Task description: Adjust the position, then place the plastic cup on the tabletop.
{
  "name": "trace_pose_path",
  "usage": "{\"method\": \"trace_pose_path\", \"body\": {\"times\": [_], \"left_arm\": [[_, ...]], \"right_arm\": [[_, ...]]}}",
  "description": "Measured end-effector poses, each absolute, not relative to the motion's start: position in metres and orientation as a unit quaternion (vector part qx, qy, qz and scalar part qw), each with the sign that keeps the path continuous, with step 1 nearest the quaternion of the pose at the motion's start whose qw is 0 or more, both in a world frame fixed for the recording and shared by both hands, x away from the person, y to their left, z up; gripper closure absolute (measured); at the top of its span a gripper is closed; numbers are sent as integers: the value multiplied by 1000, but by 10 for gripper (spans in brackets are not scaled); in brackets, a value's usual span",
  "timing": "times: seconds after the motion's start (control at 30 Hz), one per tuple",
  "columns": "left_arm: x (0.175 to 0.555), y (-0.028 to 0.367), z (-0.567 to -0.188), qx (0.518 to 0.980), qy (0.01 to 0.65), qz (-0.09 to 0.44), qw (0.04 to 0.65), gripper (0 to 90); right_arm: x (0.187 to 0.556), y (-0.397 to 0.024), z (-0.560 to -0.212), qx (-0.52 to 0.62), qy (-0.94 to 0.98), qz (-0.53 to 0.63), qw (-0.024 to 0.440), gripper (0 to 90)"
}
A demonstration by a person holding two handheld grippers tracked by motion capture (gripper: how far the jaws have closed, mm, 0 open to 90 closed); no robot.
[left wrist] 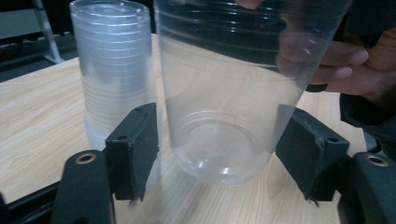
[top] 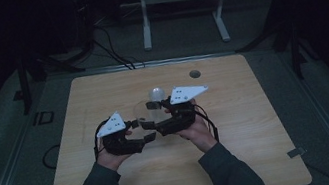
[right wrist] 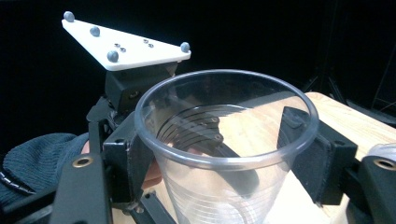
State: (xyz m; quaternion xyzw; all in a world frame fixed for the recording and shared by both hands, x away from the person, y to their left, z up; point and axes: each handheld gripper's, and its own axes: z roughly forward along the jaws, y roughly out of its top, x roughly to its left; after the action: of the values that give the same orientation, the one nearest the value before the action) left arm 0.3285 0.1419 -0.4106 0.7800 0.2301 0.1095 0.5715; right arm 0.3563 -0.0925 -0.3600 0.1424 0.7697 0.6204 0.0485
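- Clear cup (left wrist: pixel 229 102) sits upright between my two grippers, at the middle of the counter (top: pixel 259 122), its base just above the wood in the left gripper view.
- My left gripper (left wrist: pixel 219 154) has its jaws released: they flank the cup's lower wall, and I see a gap on the left side; on the right side I cannot tell whether the pad touches.
- My right gripper (right wrist: pixel 224 154) holds its jaws on either side of the cup just under the rim, up against the wall, and I read that as a grasp on the cup.
- From the high view, the left gripper lies nearer and to the left, the right gripper farther and to the right, with the cup between them.
- Beside the cup on its far side stands a stack of cups (left wrist: pixel 114 70), upright on the counter and close to it.
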Motion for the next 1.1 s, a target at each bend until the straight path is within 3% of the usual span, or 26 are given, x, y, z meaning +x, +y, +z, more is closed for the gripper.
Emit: {"method": "trace_pose_path", "body": {"times": [1.1], "left_arm": [[328, 159, -408, 766, 242, 125, 583, 294]], "right_arm": [[351, -115, -364, 166, 774, 601, 108, 286]]}}
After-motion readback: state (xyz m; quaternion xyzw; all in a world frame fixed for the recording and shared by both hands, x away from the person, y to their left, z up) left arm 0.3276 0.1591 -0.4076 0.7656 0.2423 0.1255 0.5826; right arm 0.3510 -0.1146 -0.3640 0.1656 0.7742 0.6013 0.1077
